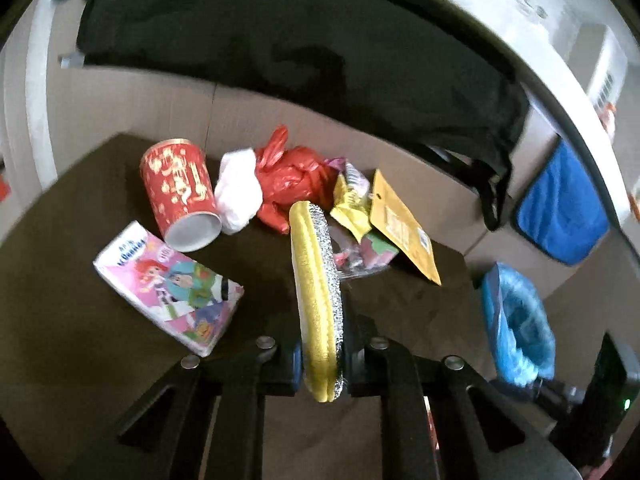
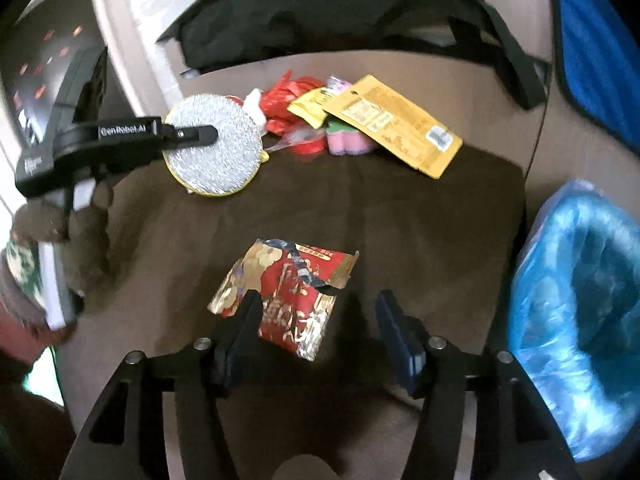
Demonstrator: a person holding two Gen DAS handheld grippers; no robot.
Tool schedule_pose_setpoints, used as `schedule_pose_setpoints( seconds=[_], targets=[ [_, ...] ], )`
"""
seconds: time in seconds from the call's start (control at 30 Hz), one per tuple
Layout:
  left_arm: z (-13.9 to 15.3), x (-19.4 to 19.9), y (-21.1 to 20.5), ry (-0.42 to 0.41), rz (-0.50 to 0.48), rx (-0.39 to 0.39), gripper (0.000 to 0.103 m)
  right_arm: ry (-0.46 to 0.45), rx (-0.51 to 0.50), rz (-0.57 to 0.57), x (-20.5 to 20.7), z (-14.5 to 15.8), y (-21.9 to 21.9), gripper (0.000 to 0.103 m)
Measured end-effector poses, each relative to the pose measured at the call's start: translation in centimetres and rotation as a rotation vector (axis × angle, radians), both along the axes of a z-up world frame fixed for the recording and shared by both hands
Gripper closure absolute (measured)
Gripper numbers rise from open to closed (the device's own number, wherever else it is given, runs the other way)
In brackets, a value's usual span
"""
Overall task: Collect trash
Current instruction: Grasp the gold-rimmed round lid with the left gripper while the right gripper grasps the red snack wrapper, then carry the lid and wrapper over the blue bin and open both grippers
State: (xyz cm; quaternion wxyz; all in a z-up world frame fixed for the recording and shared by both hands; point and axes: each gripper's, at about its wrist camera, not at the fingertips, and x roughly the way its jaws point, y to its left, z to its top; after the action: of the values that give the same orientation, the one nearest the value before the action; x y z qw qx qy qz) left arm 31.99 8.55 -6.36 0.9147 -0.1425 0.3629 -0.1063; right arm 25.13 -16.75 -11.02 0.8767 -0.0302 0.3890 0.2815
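Bin lined with a blue plastic bag (image 2: 576,320) stood at three o'clock, mouth open to receive litter. Left gripper (image 1: 320,364) clamped a round yellow-edged silver scouring pad (image 1: 316,296) edgewise, lifted for carrying. Right gripper (image 2: 320,320), jaws spread, straddled a crumpled red-and-gold foil wrapper (image 2: 288,296), likely lining up a pinch.
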Motion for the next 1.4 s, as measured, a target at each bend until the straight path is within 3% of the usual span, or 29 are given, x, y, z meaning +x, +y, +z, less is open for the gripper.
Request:
schedule_pose_setpoints(
  seconds=[0.13, 0.33, 0.5, 0.63, 0.8, 0.93, 1.03, 1.13, 1.4],
  targets=[
    [0.8, -2.3, 0.0, -0.017, -0.048, 0.047, 0.088, -0.065, -0.074, 0.097, -0.6, 0.7, 0.6, 0.043],
    [0.7, -4.4, 1.5, 0.012, -0.033, 0.015, 0.088, -0.138, -0.146, 0.285, 0.8, 1.4, 3.5, 0.041],
    [0.6, -5.1, 3.1, 0.028, -0.007, 0.003, 0.088, -0.013, -0.065, 0.286, 5.0, 0.2, 4.1, 0.041],
    [0.8, -5.8, 3.8, 0.014, -0.001, 0.001, 0.088, 0.049, -0.050, 0.294, 4.3, -0.9, 4.3, 0.041],
    [0.5, -6.2, 3.9, 0.009, -0.005, -0.019, 0.088, 0.001, -0.167, 0.328, -0.3, -1.8, 5.9, 0.034],
    [0.5, -7.0, 3.9, 0.000, -0.012, -0.031, 0.088, 0.009, -0.187, 0.347, -2.5, -1.6, 6.9, 0.033],
    [0.4, -7.8, 4.3, -0.002, -0.007, -0.036, 0.088, -0.002, -0.221, 0.350, -3.0, -1.6, 7.9, 0.032],
    [0.4, -8.6, 5.0, -0.002, 0.007, -0.031, 0.088, 0.009, -0.243, 0.374, -2.7, -1.9, 9.2, 0.024],
    [0.3, -9.9, 6.2, 0.002, 0.033, -0.023, 0.088, 0.001, -0.249, 0.373, -2.0, -1.7, 11.8, 0.030]
  ],
)
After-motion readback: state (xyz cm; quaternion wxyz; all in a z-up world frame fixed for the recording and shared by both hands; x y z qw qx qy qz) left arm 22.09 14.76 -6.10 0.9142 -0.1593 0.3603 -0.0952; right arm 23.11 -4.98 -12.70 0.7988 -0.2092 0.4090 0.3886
